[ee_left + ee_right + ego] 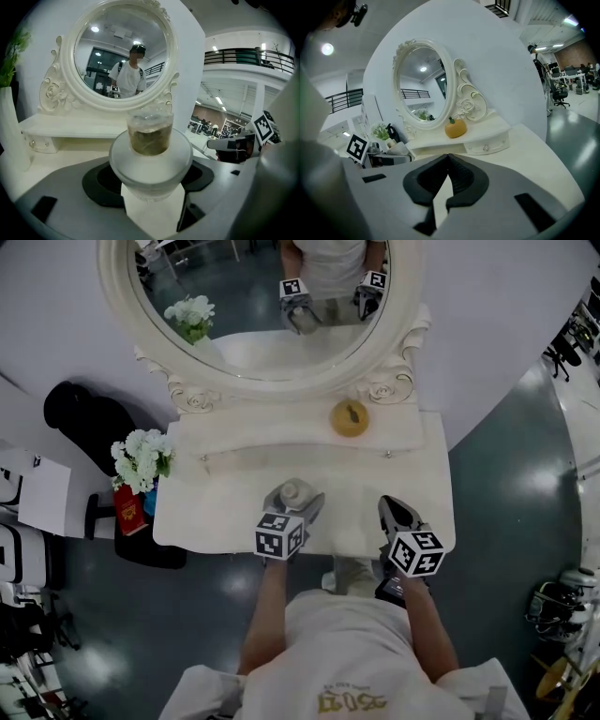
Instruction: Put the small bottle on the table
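Small bottle [150, 140] is clamped upright in the left gripper [292, 502] near the table's [216, 507] front edge, right gripper [390, 504] level beside it, jaws together, open tabletop ahead

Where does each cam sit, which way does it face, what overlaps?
Head view: on the person's head, steeply down at the dressing table; shows both forearms, left gripper, right gripper.
Left gripper view: on the left gripper, along its jaws, closed on the small bottle, toward the mirror; person shows in reflection.
Right gripper view: on the right gripper, over shut jaws, toward the mirror from the right; left gripper at left.
Shared: mirror in all three; orange ornament in head and right gripper views.
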`<state>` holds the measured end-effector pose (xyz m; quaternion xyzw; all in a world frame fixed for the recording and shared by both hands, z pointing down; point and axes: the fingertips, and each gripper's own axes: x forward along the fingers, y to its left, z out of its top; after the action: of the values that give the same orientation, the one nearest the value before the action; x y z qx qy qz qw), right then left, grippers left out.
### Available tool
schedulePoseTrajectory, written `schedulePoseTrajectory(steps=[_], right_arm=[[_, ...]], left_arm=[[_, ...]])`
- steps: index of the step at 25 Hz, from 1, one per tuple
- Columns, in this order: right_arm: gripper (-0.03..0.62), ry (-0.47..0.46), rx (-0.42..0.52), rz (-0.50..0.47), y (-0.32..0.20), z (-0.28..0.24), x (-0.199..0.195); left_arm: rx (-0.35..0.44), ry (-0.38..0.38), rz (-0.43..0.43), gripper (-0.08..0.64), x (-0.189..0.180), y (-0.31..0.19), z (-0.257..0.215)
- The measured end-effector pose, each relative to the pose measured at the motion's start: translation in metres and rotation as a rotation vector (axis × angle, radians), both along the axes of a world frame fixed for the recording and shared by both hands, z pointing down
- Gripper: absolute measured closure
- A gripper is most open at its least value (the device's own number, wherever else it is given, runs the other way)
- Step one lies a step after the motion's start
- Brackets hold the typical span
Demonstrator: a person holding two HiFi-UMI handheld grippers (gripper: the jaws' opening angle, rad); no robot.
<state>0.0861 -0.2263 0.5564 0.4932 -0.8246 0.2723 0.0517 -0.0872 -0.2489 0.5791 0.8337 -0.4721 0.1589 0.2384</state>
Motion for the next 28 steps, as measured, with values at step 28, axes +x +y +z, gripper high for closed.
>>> schedulePoseTrajectory(steps=[28], right_arm=[[0.58,0.085,-0.084,-0.057,-0.026,0.044,0.004]], left_arm=[[-0.123,-0.128,0.026,0.21,0.004,-0.024,0.086]])
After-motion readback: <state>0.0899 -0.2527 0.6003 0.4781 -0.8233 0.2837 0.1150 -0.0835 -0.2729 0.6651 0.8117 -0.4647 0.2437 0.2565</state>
